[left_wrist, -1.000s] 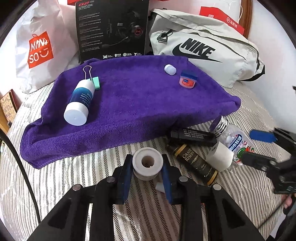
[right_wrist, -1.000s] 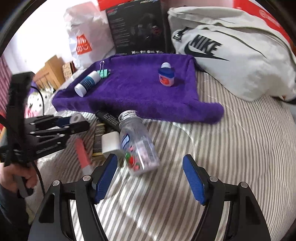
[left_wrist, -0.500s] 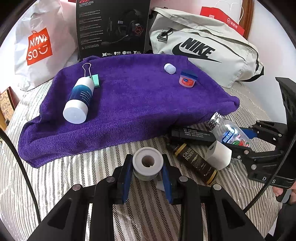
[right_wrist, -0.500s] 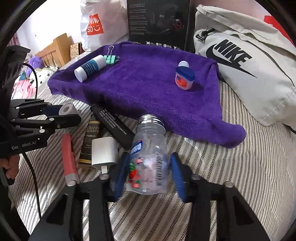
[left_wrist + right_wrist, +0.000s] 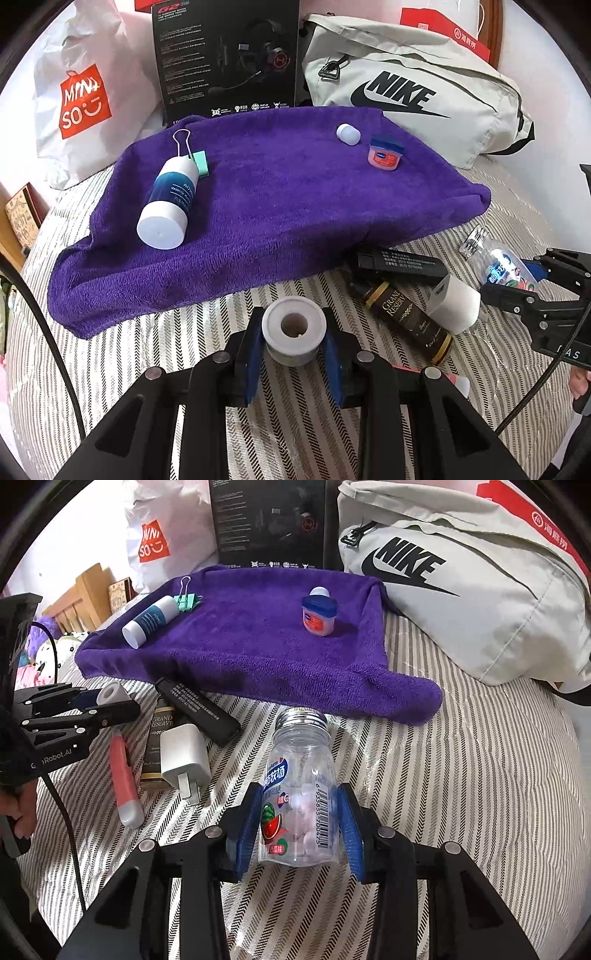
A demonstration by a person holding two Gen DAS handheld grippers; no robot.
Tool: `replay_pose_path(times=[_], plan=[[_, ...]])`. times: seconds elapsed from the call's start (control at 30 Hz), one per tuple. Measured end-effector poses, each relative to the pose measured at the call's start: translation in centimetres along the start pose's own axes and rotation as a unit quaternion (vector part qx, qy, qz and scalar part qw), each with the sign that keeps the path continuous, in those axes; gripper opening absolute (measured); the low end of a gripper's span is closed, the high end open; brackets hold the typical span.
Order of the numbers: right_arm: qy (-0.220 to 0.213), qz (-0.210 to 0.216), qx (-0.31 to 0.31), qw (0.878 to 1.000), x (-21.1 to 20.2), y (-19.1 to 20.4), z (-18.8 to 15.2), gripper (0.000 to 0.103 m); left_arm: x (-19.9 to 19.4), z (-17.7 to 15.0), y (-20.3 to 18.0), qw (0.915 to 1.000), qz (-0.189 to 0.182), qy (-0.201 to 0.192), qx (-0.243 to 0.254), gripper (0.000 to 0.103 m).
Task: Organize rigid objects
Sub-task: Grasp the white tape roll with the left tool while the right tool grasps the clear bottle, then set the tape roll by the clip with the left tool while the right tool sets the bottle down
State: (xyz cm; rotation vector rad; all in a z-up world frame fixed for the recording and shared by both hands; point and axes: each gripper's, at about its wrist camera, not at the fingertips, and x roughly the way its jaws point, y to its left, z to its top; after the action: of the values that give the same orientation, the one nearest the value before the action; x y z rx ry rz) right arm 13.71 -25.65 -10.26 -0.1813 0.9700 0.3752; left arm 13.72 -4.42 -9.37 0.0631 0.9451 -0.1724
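Two hand-held grippers are seen, each clamped on one thing. The left hand-held gripper (image 5: 294, 343) is closed on a white tape roll (image 5: 293, 329), gripped by its sides between the blue pads with its hole facing the camera, just above the striped bed (image 5: 166, 350) and near the front edge of a purple towel (image 5: 280, 206). The right hand-held gripper (image 5: 298, 825) is closed on a clear bottle (image 5: 301, 794) — its lower body is pinched between the pads, and its metal cap points toward the towel's edge.

Beside the bottle, on the bed, a small heap is found: a white charger (image 5: 184, 757) lying on a dark tube (image 5: 159, 738) marked "Grand Reserve", a black bar (image 5: 197, 710) angled across behind them, and a pink tube (image 5: 123, 779) to the left.

On the towel a blue-and-white bottle (image 5: 168, 206) is laid on its side, touching a green binder clip (image 5: 199, 162). Well apart from these, a small Vaseline jar (image 5: 385, 153) stands upright with a white cap (image 5: 348, 134) just behind it.

Behind the towel a Miniso bag (image 5: 81, 99), a black headset box (image 5: 225, 59) and a grey Nike bag (image 5: 413, 88) are propped — all at the back of the bed.
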Motion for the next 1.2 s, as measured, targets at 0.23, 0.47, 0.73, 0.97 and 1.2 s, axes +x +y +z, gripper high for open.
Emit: replay_pose_path(times=[0.23,0.47,0.73,0.97,1.2], plan=[[-0.014,0.006,-0.007,1.0,-2.1,0.0,0.7,0.041,-1.7,-0.2,2.0,0.9994,-0.012,-0.014,-0.028,0.028],[-0.021,0.021,-0.014,0.999,-2.8,0.4,2.5,0.041,-3.9,0.4,3.8,0.9974,-0.033,-0.036,-0.052,0.028],[-0.036,0.029,-0.026,0.999,-2.9,0.5,5.9,0.041,-4.8,2.5,4.6,0.9975,-0.021,-0.049,-0.046,0.028],[-0.035,0.024,-0.041,0.998,-1.5,0.5,9.5,0.041,-4.4,3.9,5.4,0.9972,-0.019,-0.052,-0.051,0.028],[-0.015,0.024,-0.068,0.997,2.0,1.2,13.1,0.041,-3.3,5.0,6.5,0.9969,-0.016,-0.047,-0.06,0.028]])
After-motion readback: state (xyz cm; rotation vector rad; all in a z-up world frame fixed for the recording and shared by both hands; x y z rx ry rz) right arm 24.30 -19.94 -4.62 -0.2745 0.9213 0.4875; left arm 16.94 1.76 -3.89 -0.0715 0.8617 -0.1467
